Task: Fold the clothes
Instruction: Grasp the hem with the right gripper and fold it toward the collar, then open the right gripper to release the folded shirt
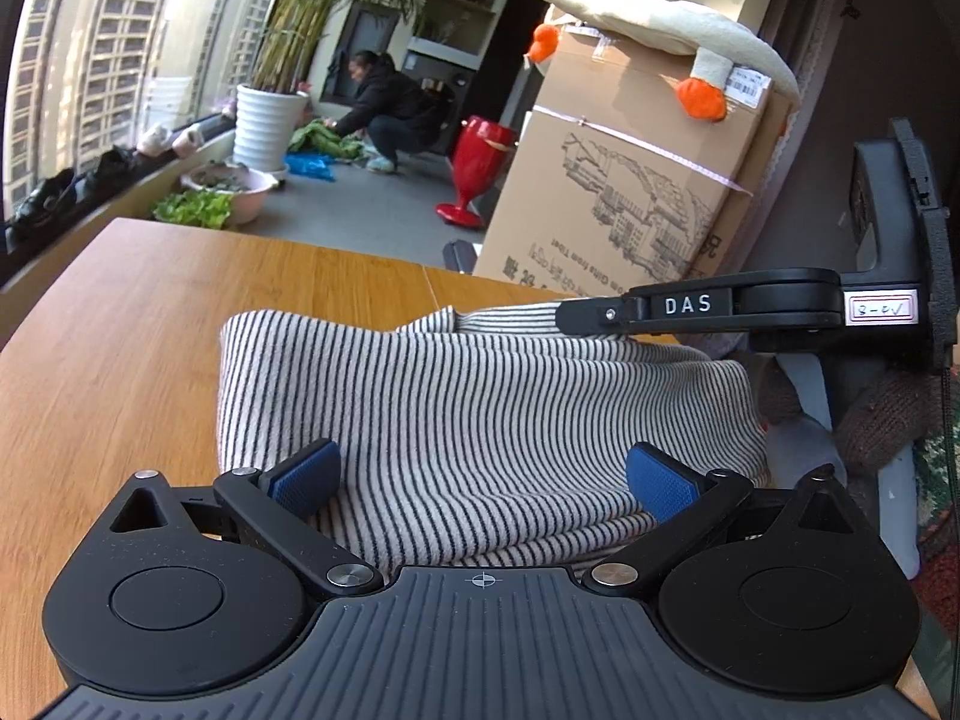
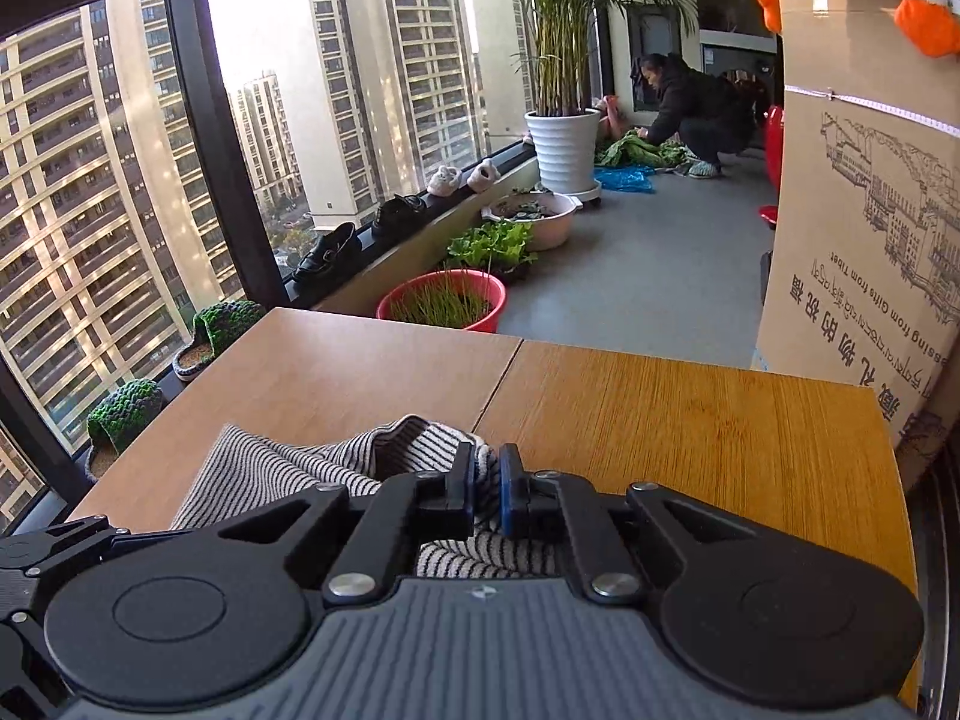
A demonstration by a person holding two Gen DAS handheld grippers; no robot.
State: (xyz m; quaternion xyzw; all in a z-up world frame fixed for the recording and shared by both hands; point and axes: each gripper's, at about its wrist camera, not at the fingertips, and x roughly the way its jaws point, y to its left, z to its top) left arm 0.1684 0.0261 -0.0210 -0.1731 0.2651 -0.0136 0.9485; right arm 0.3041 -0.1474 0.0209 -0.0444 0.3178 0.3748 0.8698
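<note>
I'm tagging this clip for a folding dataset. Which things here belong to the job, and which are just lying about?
Part of the job:
striped garment
table it lies on
left gripper, open over the garment
right gripper, shut on the garment

Just lying about:
cardboard box
plush toy
potted palm
red basin
shoes on the sill

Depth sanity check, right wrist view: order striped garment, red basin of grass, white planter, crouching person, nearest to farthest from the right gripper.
1. striped garment: pinched in the right gripper.
2. red basin: floor, past the table's far edge.
3. white planter: by the window.
4. crouching person: far end, right of the planter.
</note>
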